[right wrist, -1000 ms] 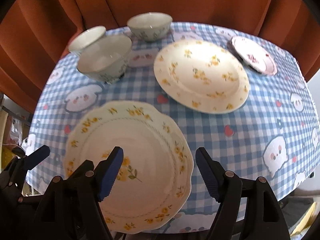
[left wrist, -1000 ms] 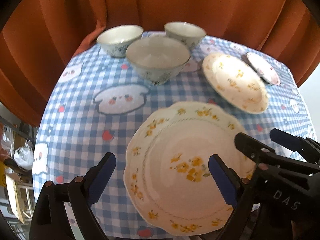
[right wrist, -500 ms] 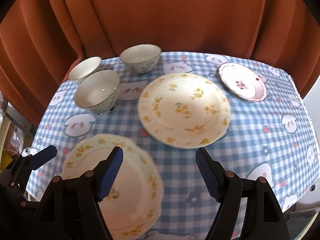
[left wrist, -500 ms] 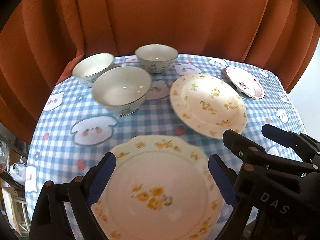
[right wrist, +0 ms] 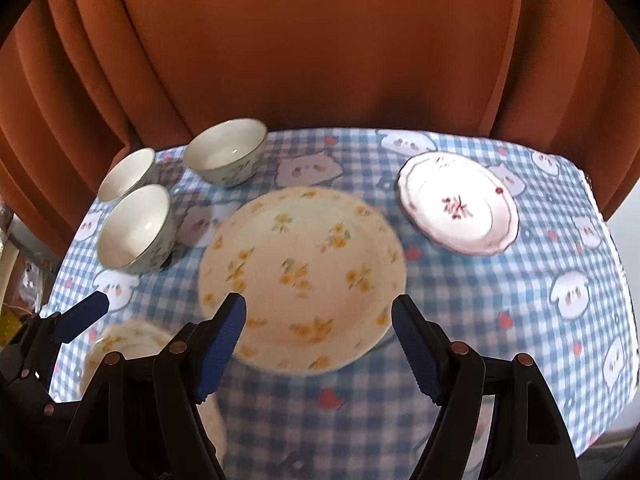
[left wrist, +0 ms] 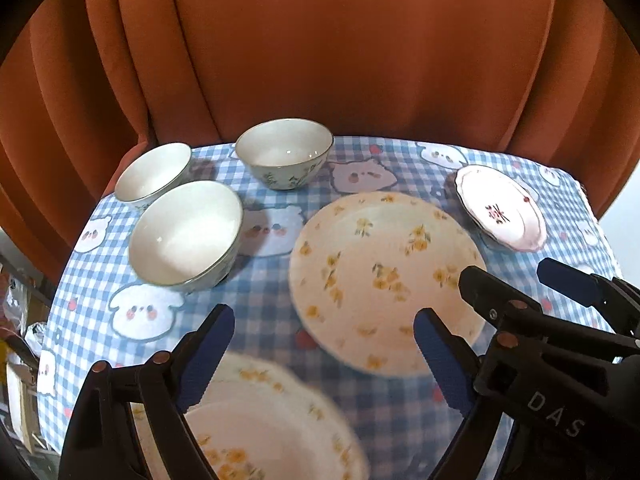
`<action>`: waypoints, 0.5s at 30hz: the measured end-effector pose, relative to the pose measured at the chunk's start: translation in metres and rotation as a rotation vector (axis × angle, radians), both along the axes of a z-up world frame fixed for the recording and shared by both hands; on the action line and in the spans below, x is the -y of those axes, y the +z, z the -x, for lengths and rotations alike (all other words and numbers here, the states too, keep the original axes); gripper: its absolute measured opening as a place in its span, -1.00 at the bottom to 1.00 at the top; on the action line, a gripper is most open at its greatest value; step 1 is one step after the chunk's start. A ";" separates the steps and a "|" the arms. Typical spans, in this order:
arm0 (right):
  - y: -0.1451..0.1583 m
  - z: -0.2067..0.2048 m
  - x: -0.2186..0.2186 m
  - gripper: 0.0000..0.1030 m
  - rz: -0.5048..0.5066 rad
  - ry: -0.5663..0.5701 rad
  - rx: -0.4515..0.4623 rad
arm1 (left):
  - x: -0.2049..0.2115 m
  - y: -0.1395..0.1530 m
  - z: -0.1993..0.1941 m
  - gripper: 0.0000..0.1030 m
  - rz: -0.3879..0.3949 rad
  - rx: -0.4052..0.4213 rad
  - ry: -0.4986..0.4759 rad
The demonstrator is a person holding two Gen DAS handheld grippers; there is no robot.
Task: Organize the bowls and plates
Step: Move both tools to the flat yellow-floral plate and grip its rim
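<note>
Two grippers, left [left wrist: 324,350] and right [right wrist: 318,338], fingers wide and empty above plates.

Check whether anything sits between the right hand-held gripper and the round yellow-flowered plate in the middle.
Nothing visible does. The right hand-held gripper is open, just short of the round plate, with only bare tablecloth around.

Both wrist views downward over table [left wrist: 400,400]

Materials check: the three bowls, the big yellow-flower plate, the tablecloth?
Bowls: likely glazed ceramic, given glossy highlights and thin dark rims.
Yellow-flower plate: probably glazed ceramic too, cream with printed flowers; blur hides sheen.
Tablecloth: looks like matte printed fabric draping over the edge.
</note>
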State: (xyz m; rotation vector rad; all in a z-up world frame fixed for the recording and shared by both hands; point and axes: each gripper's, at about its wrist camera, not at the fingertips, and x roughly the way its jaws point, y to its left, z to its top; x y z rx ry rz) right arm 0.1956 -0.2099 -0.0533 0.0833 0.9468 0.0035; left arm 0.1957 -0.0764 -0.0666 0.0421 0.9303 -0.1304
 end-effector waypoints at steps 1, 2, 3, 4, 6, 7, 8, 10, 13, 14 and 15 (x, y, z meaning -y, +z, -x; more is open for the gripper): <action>-0.002 -0.006 0.005 0.52 -0.005 0.003 -0.004 | 0.004 -0.002 -0.005 0.79 -0.004 -0.002 0.010; -0.005 -0.012 0.010 0.52 -0.013 0.006 -0.011 | 0.009 -0.005 -0.010 0.79 -0.009 -0.006 0.022; -0.009 -0.018 0.015 0.52 -0.015 0.010 -0.017 | 0.013 -0.008 -0.015 0.79 -0.015 -0.011 0.030; -0.012 -0.022 0.017 0.52 -0.012 0.013 -0.023 | 0.019 -0.013 -0.020 0.79 -0.027 -0.020 0.039; -0.023 -0.034 0.024 0.52 -0.009 0.023 -0.045 | 0.027 -0.020 -0.028 0.77 -0.038 -0.037 0.052; -0.027 -0.038 0.026 0.52 -0.012 0.023 -0.055 | 0.029 -0.024 -0.030 0.73 -0.037 -0.044 0.055; -0.032 -0.042 0.028 0.52 -0.012 0.023 -0.065 | 0.033 -0.029 -0.033 0.72 -0.034 -0.055 0.058; -0.041 -0.048 0.032 0.52 -0.003 0.019 -0.084 | 0.037 -0.037 -0.037 0.70 -0.039 -0.065 0.069; -0.054 -0.053 0.038 0.52 -0.018 0.025 -0.106 | 0.043 -0.046 -0.041 0.69 -0.069 -0.064 0.071; -0.058 -0.055 0.040 0.52 -0.024 0.024 -0.113 | 0.045 -0.048 -0.044 0.69 -0.074 -0.068 0.070; -0.061 -0.058 0.042 0.52 -0.033 0.022 -0.118 | 0.045 -0.050 -0.046 0.69 -0.078 -0.067 0.073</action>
